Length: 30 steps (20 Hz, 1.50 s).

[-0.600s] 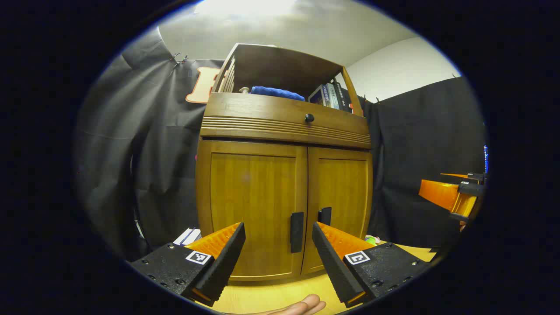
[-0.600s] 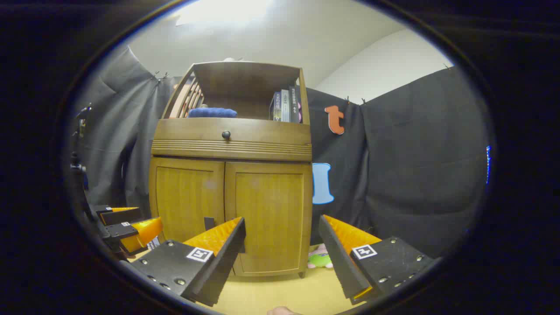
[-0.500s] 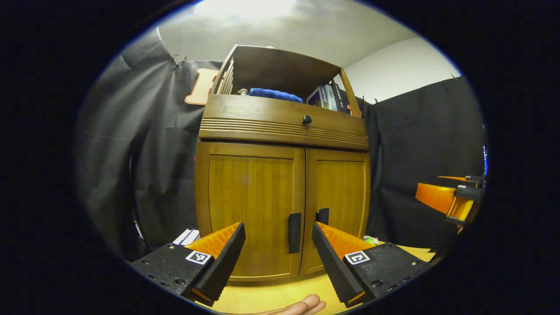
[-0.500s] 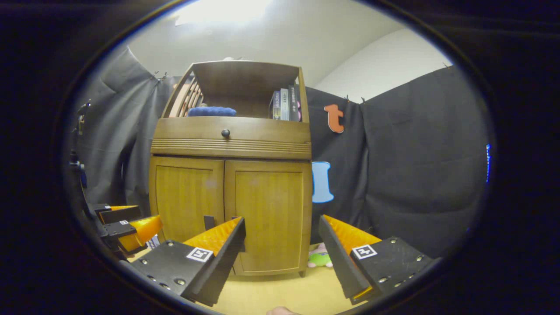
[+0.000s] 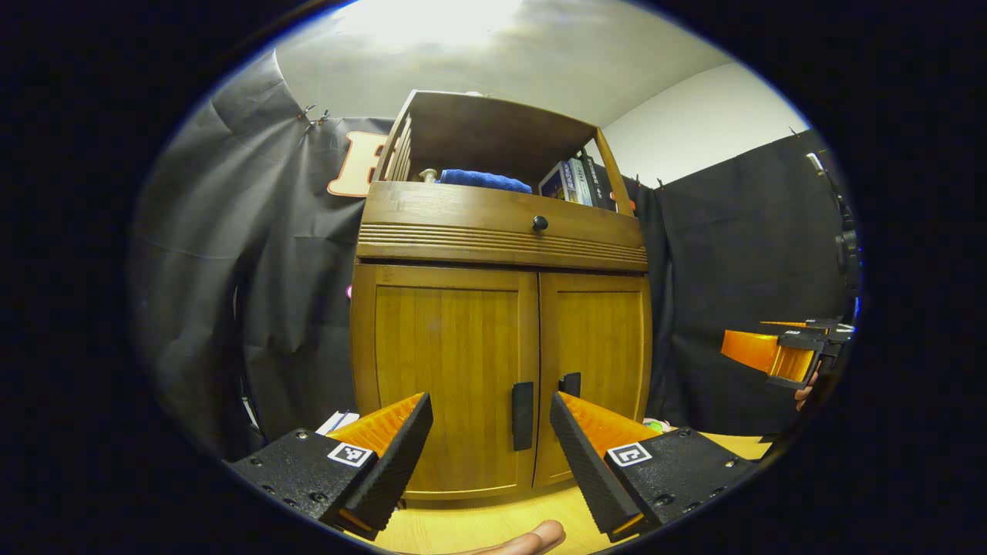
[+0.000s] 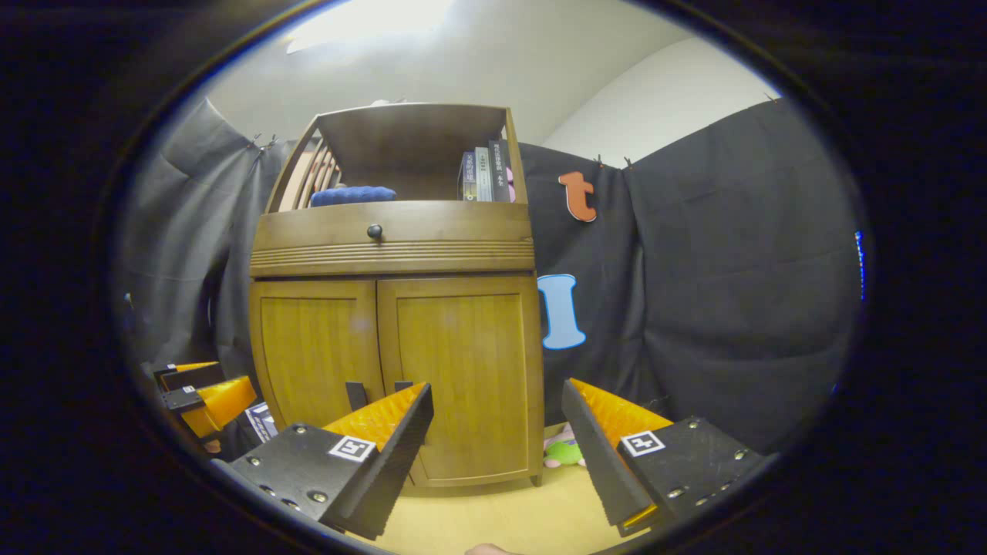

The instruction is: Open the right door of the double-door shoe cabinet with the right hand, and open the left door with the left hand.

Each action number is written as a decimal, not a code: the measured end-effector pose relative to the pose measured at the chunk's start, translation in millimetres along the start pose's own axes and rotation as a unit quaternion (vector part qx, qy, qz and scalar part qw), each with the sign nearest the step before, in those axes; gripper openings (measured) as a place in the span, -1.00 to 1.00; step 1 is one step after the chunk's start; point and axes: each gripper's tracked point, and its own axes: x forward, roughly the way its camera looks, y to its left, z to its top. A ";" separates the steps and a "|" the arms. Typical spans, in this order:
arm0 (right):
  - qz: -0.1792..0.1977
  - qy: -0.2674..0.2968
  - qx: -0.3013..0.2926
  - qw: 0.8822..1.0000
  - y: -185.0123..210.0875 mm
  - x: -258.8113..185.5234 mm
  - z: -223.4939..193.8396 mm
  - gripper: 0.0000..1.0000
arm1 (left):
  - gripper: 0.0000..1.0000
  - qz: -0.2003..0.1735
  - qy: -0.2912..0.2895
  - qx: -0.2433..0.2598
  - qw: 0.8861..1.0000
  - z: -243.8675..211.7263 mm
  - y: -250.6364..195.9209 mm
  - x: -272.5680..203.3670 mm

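1. Both tongs stand wide and hold nothing. In the left gripper view, your left gripper [image 5: 490,447] has its fingers spread with the left door handle [image 5: 522,415] showing in the gap between them, still apart from it.
2. In that same view the shoe cabinet [image 5: 501,339] stands on the pale floor against the booth's dark wall. Its left door [image 5: 443,378] and right door [image 5: 594,362] are both shut, meeting at the centre seam. The right door handle [image 5: 570,383] sits just beside the left one, across the seam.
3. Your right gripper [image 5: 779,356] shows at the right edge there, well apart from the cabinet.
4. In the right gripper view, your right gripper [image 6: 497,455] is aimed at the right door's lower part; the handles sit to the left of its gap, partly hidden behind the left finger.
5. Step in hand, as I judge it: the approach, with neither door begun. The right door comes first, so you likely need to bring the right tongs leftward onto its handle, close on it, then pull outward along the hinge arc.
6. Count: one cabinet, two doors, two handles, one drawer knob [image 6: 375,230], one blue cloth [image 6: 351,195] and a few books [image 6: 482,176] on the open shelf, and one small green toy [image 6: 561,453] on the floor by the cabinet's right foot.
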 end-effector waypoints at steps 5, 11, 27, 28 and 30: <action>0.006 0.009 -0.003 1.000 3.7 12.0 -4.1 1.00 | 0.82 0.006 0.010 0.001 1.000 -6.5 3.6 2.9; 0.016 0.007 -0.013 1.000 15.5 49.3 -8.0 0.99 | 0.83 0.027 0.012 0.006 1.000 -8.2 17.2 10.4; 0.082 0.084 -0.037 0.992 105.6 164.9 -103.1 1.00 | 0.84 0.041 0.014 -0.019 0.999 -5.9 42.4 8.6; 0.083 0.087 -0.030 0.992 109.2 169.2 -108.6 0.98 | 0.91 0.042 0.014 -0.021 0.999 -5.8 45.0 9.1; 0.101 0.099 -0.026 0.990 121.0 171.5 -121.7 0.97 | 0.84 0.043 0.016 -0.020 0.999 -5.9 48.9 9.2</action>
